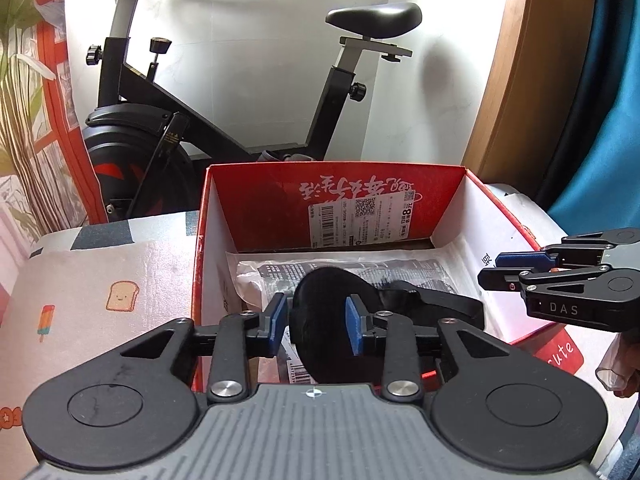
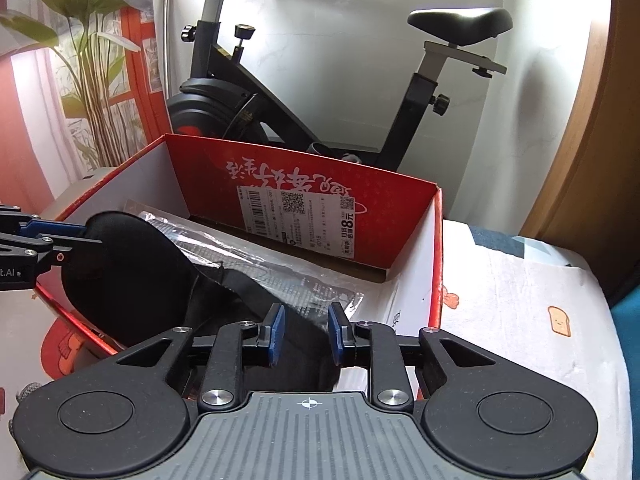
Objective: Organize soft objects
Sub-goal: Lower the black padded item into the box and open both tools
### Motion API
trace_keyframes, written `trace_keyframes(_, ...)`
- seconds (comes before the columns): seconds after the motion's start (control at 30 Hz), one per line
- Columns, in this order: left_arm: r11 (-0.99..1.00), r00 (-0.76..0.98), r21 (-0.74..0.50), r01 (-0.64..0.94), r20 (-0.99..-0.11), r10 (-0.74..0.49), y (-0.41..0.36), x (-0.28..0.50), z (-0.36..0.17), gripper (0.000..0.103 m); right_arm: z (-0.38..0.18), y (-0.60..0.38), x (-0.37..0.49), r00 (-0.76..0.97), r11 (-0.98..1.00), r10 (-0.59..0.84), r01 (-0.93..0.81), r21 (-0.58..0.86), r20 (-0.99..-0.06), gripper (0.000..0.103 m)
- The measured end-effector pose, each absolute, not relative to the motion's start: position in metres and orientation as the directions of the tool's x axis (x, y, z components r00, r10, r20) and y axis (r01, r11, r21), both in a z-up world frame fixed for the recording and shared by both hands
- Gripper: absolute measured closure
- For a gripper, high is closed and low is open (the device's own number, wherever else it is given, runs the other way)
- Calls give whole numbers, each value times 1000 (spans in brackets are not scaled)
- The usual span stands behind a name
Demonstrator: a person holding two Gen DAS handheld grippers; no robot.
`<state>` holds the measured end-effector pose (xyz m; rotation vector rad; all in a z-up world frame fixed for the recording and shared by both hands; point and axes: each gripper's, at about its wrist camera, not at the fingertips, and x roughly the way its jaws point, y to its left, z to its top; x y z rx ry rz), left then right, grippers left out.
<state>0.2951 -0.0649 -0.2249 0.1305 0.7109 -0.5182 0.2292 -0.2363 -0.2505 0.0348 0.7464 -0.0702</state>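
Two claws at one open red box [image 1: 400, 184], both angled down into it.

Far out to the left of the left claw [image 1: 316, 320]: pale printed pad [image 1: 100, 280] with toast and ice-lolly pictures, under the box and running out past it. Further out beyond that side, up behind the pad: leafy plant [image 2: 88, 60].

Between the fingers of the left claw: rounded end of a black eye mask [image 1: 320, 344], inside the box, close to the near wall. Blue pads [image 1: 278, 316] spread, standing to either side of that rounded end; thin gap showing at the left pad, right pad drawn over the black cloth, so no squeeze to be seen. Not pinching.

Straight ahead of the left claw, past the mask: clear plastic packet [image 1: 400, 272] with dark print, flat on the box floor, partly under the mask. Further ahead: red back wall of the box with a white barcode label [image 1: 360, 220]. Beyond the box: black exercise bike [image 1: 200, 120] against a white wall.

Rightward from the left claw: black strap [image 1: 440, 304] trailing off the mask towards the right claw [image 2: 306, 328].

Right claw over the near right part of the box, blue pads parted a little, strap and black cloth seen in the gap and below it. Cannot tell whether either pad touches the cloth; no clamping visible.

Right of the right claw: white inner side wall of the box, then more of the printed pad. Further right and up: brown wooden panel [image 1: 512, 80], teal cloth [image 1: 608, 120] at the edge.
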Motion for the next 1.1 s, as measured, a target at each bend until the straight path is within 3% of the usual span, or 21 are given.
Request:
trace_keyframes(0.07,868,647,-61,492,-641,-412,-63,294,-220,54,-246,-237,226,741,997,-49,77,12,-669,77)
trace_keyframes(0.13,868,657,-59,492,-630,-415,-60,291,-213,49,-241,-239,222,755,997,-41,77,27,-655,73)
trace_keyframes(0.2,870,669,-51,491,-617,-414,-58,287,-207,41,-235,-240,216,769,996,-37,81,40,-638,58)
trace_keyframes(0.27,873,685,-45,486,-600,-413,-54,281,-200,16,-227,-241,208,789,995,-37,85,49,-613,40)
trace_keyframes(0.33,880,707,-40,473,-579,-406,-47,272,-192,0,-219,-241,198,808,994,-38,91,60,-588,34)
trace_keyframes(0.43,885,728,-23,466,-559,-398,-39,259,-184,0,-210,-240,185,825,993,-31,91,79,-564,18)
trace_keyframes(0.47,888,738,-13,460,-551,-390,-36,253,-181,0,-208,-240,179,834,992,-35,96,83,-550,6)
trace_keyframes(0.5,890,746,-6,455,-543,-385,-33,248,-178,0,-204,-239,173,845,991,-38,101,89,-534,0)
trace_keyframes(0.87,927,828,-2,375,-448,-336,1,182,-164,0,-193,-227,113,888,979,-38,125,161,-458,0)
trace_keyframes(1.1,941,827,-26,337,-470,-309,10,151,-182,0,-203,-213,76,892,974,-52,145,175,-448,0)
